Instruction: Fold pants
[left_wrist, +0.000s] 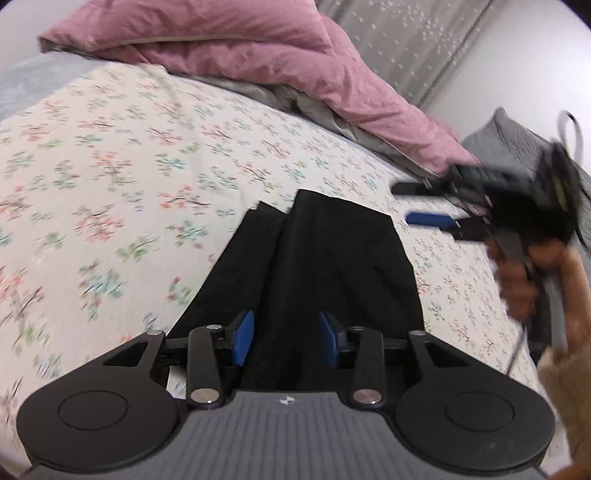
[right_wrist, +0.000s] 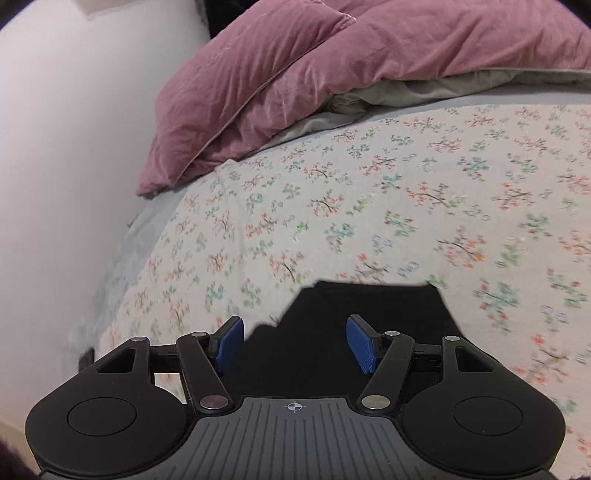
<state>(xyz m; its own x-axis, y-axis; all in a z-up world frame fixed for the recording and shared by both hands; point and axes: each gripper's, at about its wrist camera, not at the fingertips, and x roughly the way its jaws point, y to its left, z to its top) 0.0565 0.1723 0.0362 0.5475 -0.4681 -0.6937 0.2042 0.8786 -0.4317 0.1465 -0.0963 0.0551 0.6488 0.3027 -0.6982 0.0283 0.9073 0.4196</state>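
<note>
Black pants (left_wrist: 317, 258) lie flat on the floral bedspread (left_wrist: 110, 166), legs side by side and running away from me. My left gripper (left_wrist: 286, 339) is open and hovers over the near end of the pants, holding nothing. My right gripper (left_wrist: 424, 203) shows at the right of the left wrist view, open, above the bed beside the far leg ends. In the right wrist view the right gripper (right_wrist: 295, 341) is open over an edge of the pants (right_wrist: 354, 332), empty.
A pink duvet (left_wrist: 258, 48) with grey lining is bunched along the far side of the bed (right_wrist: 351, 59). A white wall (right_wrist: 66, 147) runs along the bed's left side. A grey curtain (left_wrist: 406, 40) hangs behind.
</note>
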